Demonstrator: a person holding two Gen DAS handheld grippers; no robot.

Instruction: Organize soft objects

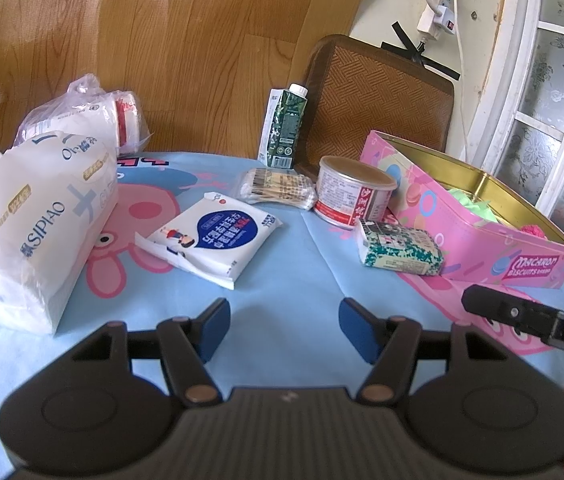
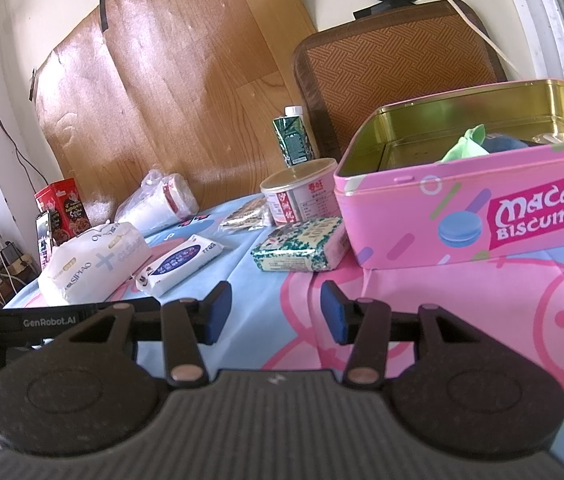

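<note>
I hold both tools above the near edge of the surface [image 1: 282,264], which is covered by a blue cartoon cloth. No pickup is in progress; this is the selection step.

Left to right:

1. The large tissue pack [image 1: 38,220] lies at the far left. A clear bag of white rolls [image 1: 94,116] sits behind it.
2. The flat wipes packet [image 1: 212,232] lies beside the tissue pack, apart from it.
3. A small clear packet [image 1: 278,190] lies near the centre, in front of a green carton [image 1: 284,128].
4. A round tub with a lid [image 1: 354,192] stands next, hard-sided by the look of it.
5. The green-patterned tissue packet [image 1: 400,248] lies just in front of the tub and close against the pink biscuit tin [image 1: 482,240].
6. The tin stands open at the right. Green, blue and pink soft items already lie inside, so I judge the sorting partly done.

Tool state: the left tool [image 1: 286,320] has its jaws partly open with nothing between them. The right tool [image 2: 276,308] is likewise partly open and empty.

Next move, as I judge it: advance the right tool to the green-patterned packet, the soft item closest to the tin. Set the jaws across its narrow side, close gently because the wrapper will yield, lift clear of the rim, then release inside. The tin wall stands close, so one finger has little room there.
</note>
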